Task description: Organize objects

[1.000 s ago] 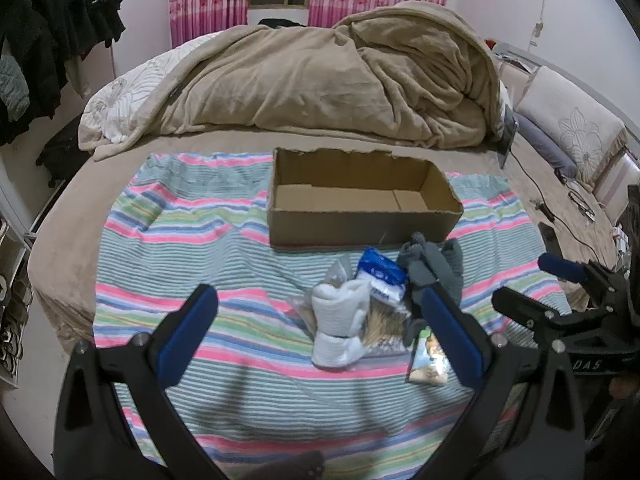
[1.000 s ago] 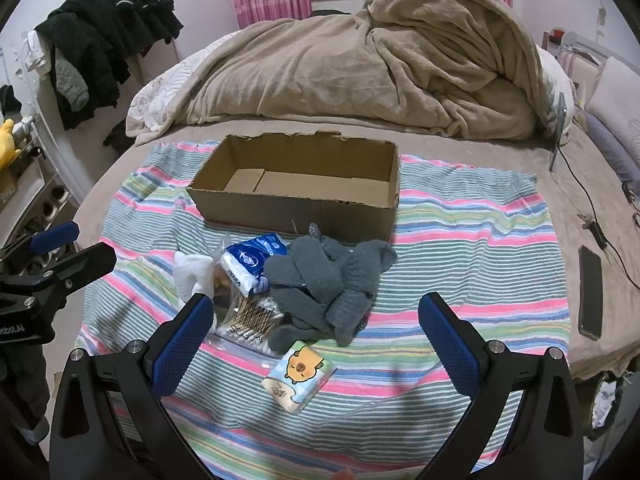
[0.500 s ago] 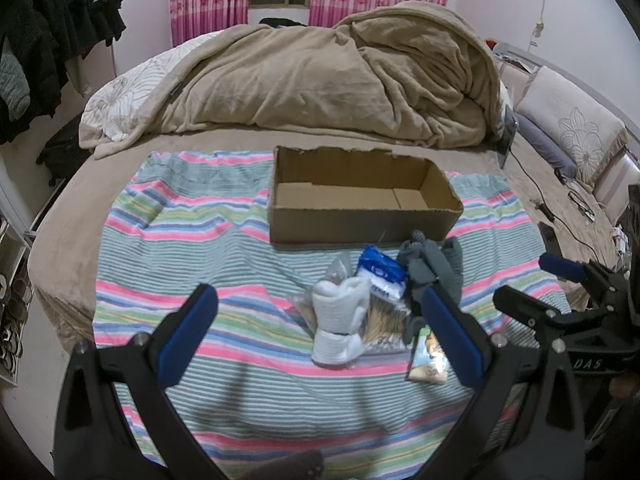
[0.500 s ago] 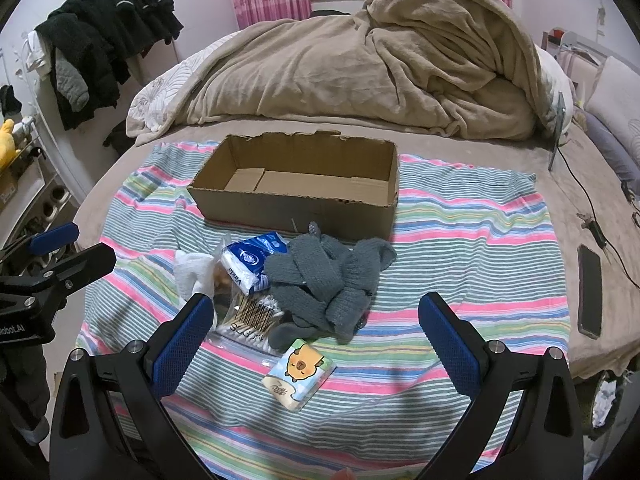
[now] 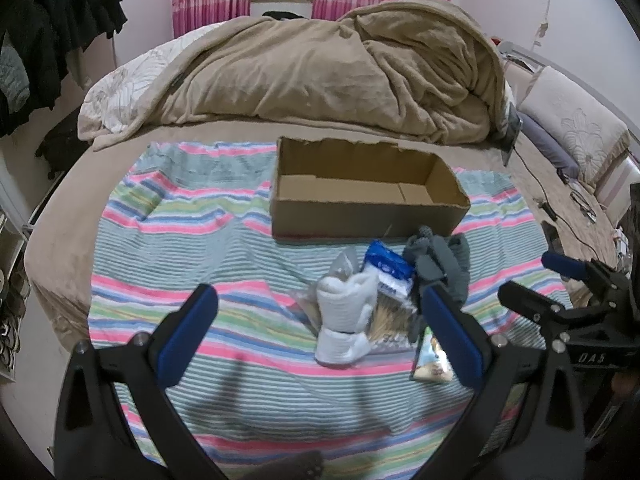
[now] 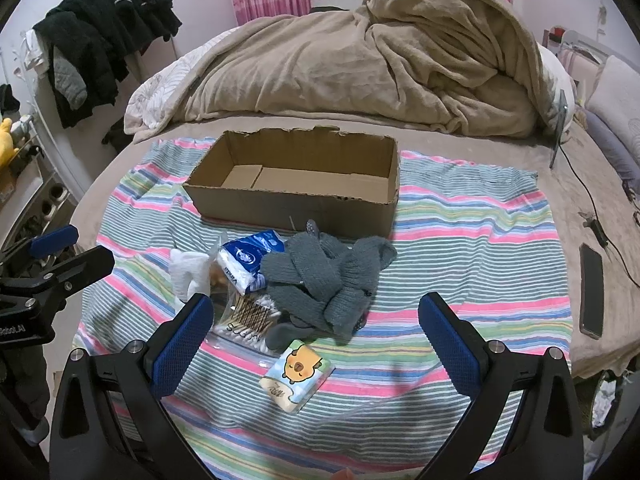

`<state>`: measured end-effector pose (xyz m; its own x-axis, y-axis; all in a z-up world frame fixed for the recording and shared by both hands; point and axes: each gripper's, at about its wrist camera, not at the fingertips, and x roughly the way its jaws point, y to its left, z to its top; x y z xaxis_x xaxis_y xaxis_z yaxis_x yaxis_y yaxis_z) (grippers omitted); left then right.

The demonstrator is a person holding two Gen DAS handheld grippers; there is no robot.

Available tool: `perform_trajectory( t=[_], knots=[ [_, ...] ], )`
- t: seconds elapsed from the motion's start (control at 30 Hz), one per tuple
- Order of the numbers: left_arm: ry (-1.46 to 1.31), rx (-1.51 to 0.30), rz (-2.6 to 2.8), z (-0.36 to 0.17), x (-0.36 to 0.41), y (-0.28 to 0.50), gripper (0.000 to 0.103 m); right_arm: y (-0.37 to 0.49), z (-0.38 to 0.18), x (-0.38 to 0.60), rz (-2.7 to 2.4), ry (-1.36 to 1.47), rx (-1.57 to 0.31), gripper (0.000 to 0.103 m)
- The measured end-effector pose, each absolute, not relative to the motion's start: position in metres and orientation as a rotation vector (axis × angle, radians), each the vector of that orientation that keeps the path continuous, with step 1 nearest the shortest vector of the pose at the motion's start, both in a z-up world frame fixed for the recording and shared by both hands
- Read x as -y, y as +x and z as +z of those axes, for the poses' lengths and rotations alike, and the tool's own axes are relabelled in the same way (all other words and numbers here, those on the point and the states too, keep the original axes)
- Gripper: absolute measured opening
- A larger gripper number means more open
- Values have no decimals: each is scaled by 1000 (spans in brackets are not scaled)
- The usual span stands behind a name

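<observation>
Jaws wide on both grippers, left [image 5: 320, 338] and right [image 6: 312, 338], nothing held. No change over last second: both hover short of pile. Gloves [image 6: 328, 276], socks [image 5: 346, 312], tissues [image 6: 246, 258] lie before empty box [image 6: 296, 204]; sorting not begun.

Grey gloves [image 6: 328, 276], striped towel [image 6: 472, 240]

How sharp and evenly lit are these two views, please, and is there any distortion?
Left wrist view: slightly soft, the striped towel smeared, soft shadows under the open left gripper. Right wrist view: sharper, print on the tissue pack readable. Both: strong fisheye bending, dark corners, even indoor light, no glare.
</observation>
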<state>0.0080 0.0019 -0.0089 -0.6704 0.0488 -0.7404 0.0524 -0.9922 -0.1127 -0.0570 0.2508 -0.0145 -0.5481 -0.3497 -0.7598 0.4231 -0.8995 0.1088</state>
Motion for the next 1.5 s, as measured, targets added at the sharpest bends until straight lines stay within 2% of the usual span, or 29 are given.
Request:
perform_trajectory(
  t=[0.67, 0.73, 0.77, 0.93, 1.0, 1.1, 1.13, 1.17, 1.3, 1.5],
  knots=[
    [1544, -230, -2810, -90, -13, -42, 102, -114, -68, -261, -2390, 1328, -71, 102],
    [1572, -235, -2800, -100, -13, -47, 101, -118, -75, -262, -2388, 1335, -75, 101],
    [1585, -240, -2796, -104, -14, -49, 97, -122, -82, -263, -2389, 1349, -82, 100],
    [1643, -248, -2783, -121, -15, -54, 79, -132, -101, -266, -2351, 1398, -47, 89],
    [1661, -254, -2784, -125, -15, -55, 68, -133, -105, -265, -2326, 1395, -29, 84],
    [1664, -245, -2790, -129, -18, -55, 57, -135, -109, -263, -2288, 1373, 12, 70],
    [1653, -247, -2797, -128, -18, -54, 55, -134, -108, -262, -2269, 1359, 29, 54],
    [1641, -252, -2803, -127, -17, -53, 51, -133, -107, -261, -2258, 1340, 33, 44],
    [1602, -286, -2831, -119, -14, -49, 43, -128, -103, -259, -2266, 1307, -1, 41],
    [1548, -307, -2877, -101, -15, -42, 38, -120, -88, -262, -2287, 1256, -13, 38]
  ],
)
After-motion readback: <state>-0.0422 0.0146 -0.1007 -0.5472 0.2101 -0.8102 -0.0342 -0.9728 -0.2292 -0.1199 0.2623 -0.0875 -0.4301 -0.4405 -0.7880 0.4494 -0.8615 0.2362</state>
